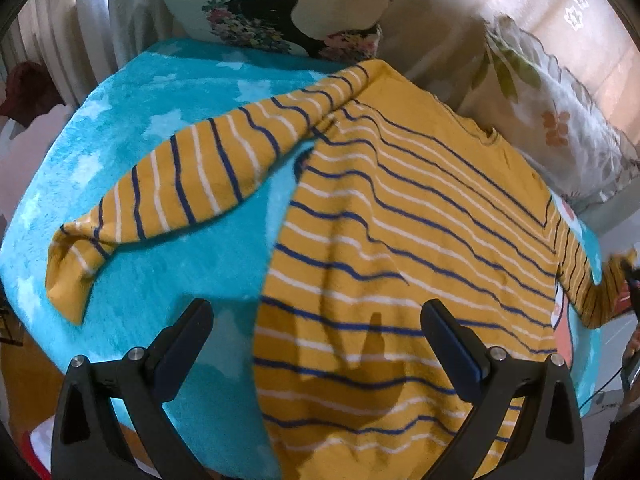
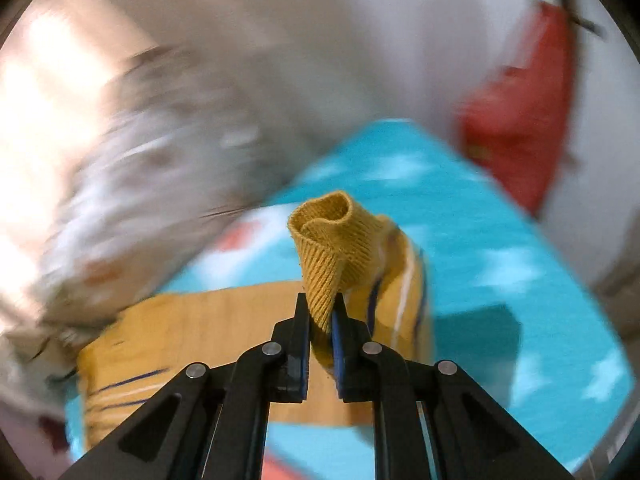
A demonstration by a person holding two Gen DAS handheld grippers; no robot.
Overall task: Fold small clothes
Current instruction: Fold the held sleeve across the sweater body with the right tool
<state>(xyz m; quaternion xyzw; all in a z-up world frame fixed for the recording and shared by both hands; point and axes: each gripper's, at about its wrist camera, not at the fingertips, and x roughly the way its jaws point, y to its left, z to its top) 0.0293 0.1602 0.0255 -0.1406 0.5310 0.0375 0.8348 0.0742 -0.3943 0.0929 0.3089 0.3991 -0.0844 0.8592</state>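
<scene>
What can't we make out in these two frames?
- Right wrist view: motion blur smears the grey patterned bedding and red object; what they are is unreadable.
- Left wrist view: the yellow striped knit sweater's hem is cut off by the bottom edge, partly behind the open left hand-held gripper.
- Right hand-held gripper, shut on the ribbed yellow cuff, hides the pinched fabric.

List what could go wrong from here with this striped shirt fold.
1. The right claw pinches only the ribbed cuff of one sleeve; a hard pull may slip it free.
2. The left claw hangs open over the striped shirt, so nothing pins the body; it may drag across the turquoise blanket.
3. The other sleeve lies spread out and its end is curled, so the fold may end lopsided.
</scene>
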